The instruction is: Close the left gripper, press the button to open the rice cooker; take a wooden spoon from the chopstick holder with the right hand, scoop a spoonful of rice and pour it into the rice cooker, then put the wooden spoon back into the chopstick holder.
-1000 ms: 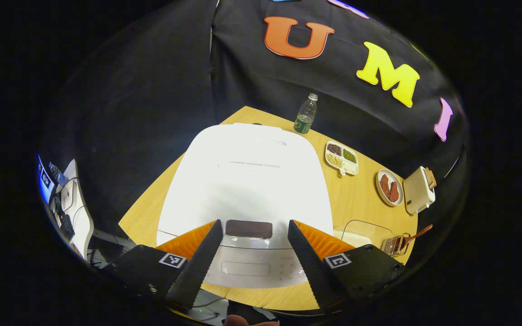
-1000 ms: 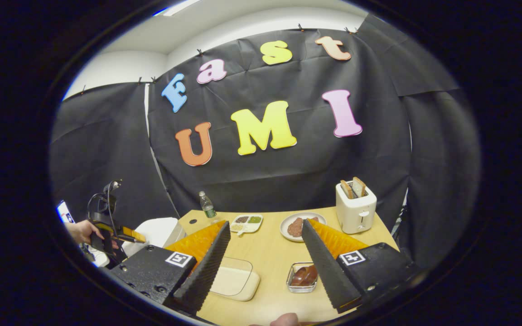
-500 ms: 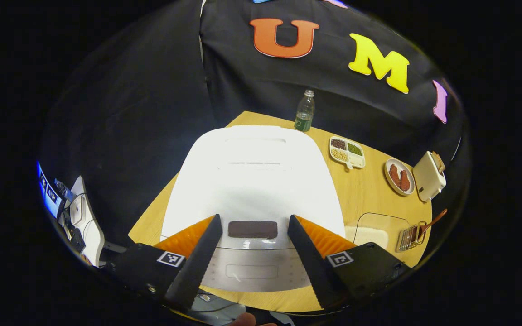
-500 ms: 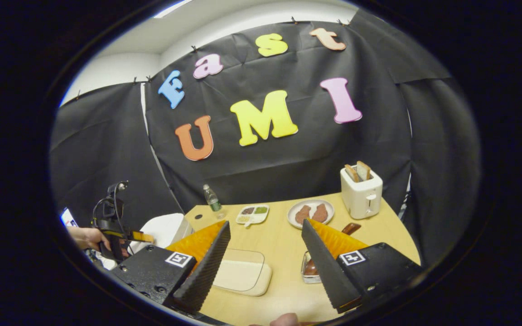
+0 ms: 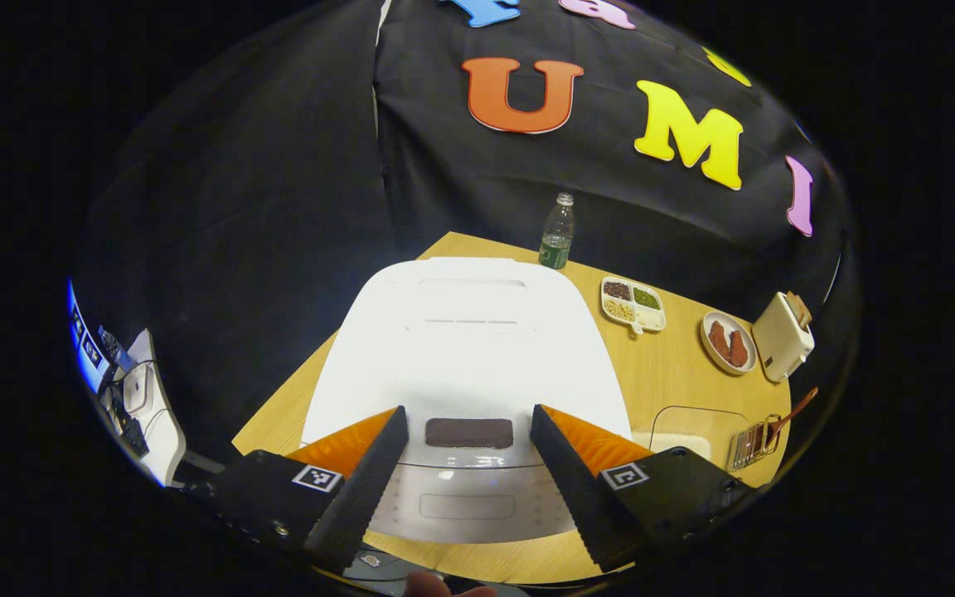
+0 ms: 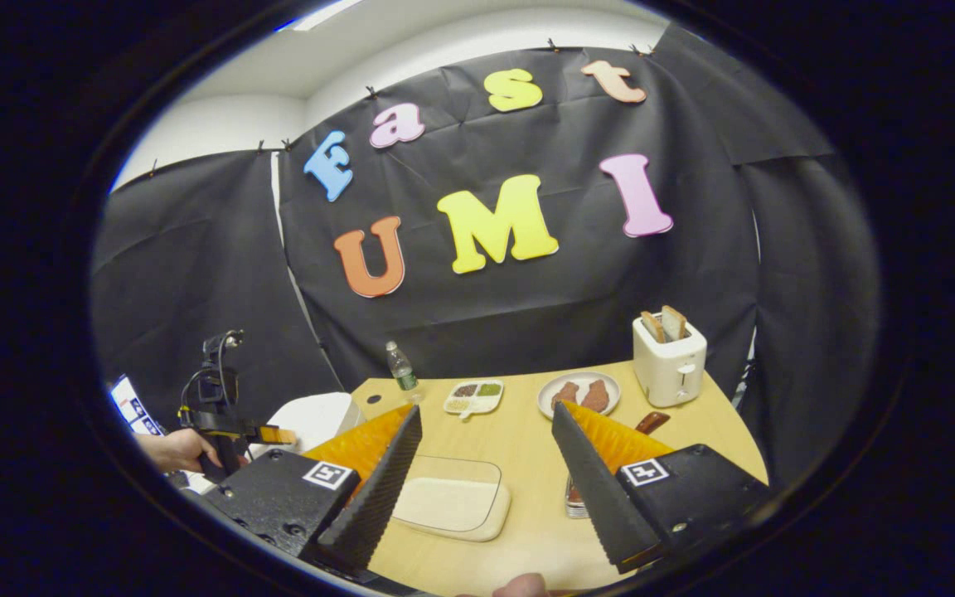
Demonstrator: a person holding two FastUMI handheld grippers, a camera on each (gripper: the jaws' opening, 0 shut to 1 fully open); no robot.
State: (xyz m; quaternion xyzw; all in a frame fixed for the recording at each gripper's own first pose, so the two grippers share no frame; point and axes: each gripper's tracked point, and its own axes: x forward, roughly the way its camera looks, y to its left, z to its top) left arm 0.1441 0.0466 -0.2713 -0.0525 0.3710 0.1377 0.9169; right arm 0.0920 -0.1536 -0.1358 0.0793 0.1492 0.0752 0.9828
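The white rice cooker (image 5: 469,348) sits lid-down on the wooden table, its dark button (image 5: 469,433) at the front edge. My left gripper (image 5: 465,477) hovers open just in front of the cooker, the button framed between its fingers without contact. A wooden spoon (image 5: 792,408) leans in the wire chopstick holder (image 5: 749,445) beside a clear rice box (image 5: 689,427). My right gripper (image 6: 482,489) is open above the table, over the rice box (image 6: 453,502). The holder (image 6: 573,502) is partly hidden behind its right finger, with the spoon handle (image 6: 652,421) poking out. The cooker (image 6: 307,419) lies far left.
At the back stand a water bottle (image 5: 557,232), a divided dish of beans (image 5: 632,300), a plate of brown food (image 5: 727,342) and a white toaster (image 5: 784,336) holding bread. A hand (image 6: 175,448) holds the other gripper at the left of the right gripper view.
My left gripper has backed off slightly, so the cooker sits a little lower and farther in view. The right gripper shifted so the rice box and holder slid rightward beneath it.
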